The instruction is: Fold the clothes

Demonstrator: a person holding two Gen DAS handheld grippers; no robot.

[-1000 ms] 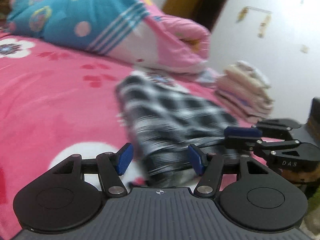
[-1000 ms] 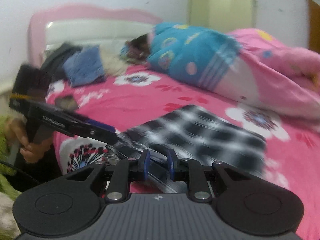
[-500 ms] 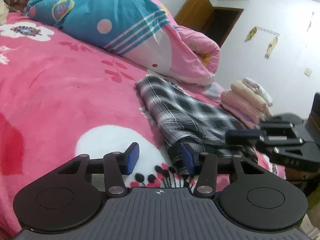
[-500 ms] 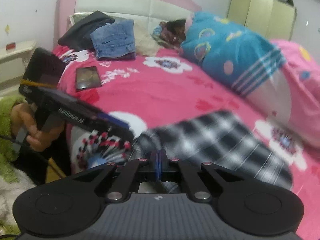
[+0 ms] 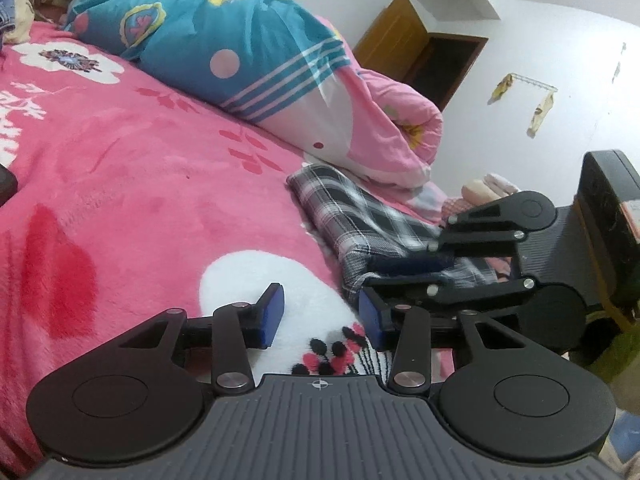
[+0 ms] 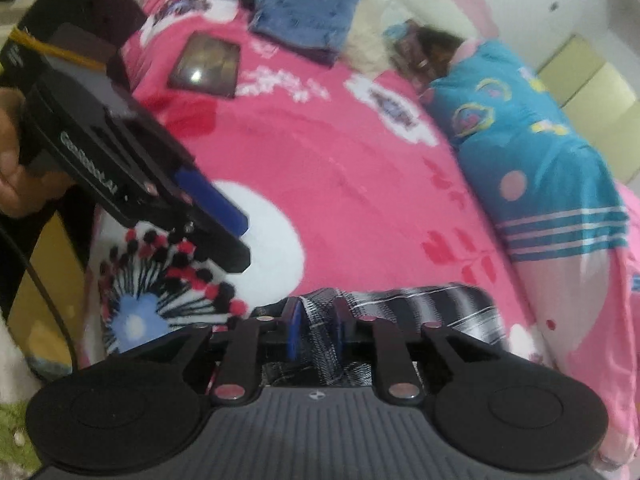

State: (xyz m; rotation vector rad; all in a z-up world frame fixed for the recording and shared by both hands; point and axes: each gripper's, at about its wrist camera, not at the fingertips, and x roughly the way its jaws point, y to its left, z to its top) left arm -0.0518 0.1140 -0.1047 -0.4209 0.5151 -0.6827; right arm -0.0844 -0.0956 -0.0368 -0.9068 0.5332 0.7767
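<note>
A black-and-white plaid garment [image 5: 360, 216] lies folded into a long strip on the pink flowered blanket [image 5: 140, 184]. My right gripper [image 6: 316, 328] is shut on its near end, and plaid cloth [image 6: 420, 308] bunches between the blue pads. In the left wrist view the right gripper [image 5: 372, 272] reaches in from the right onto that same end. My left gripper [image 5: 320, 312] hovers just left of the garment over a white flower print. Its jaws are closing and hold nothing. A hand [image 6: 8, 168] holds the left gripper [image 6: 240, 232] at the bed's near edge.
A rolled blue and pink quilt [image 5: 224, 40] runs along the far side, with dark hair [image 6: 432, 48] at its head end. Folded jeans [image 6: 304, 12] and a dark tablet [image 6: 206, 66] lie by the headboard. A stack of folded clothes [image 5: 484, 188] sits beyond the plaid garment.
The right gripper closed onto the plaid garment's near end and rolled. The left gripper's jaws narrowed and it moved left, off the garment and over the white flower.
</note>
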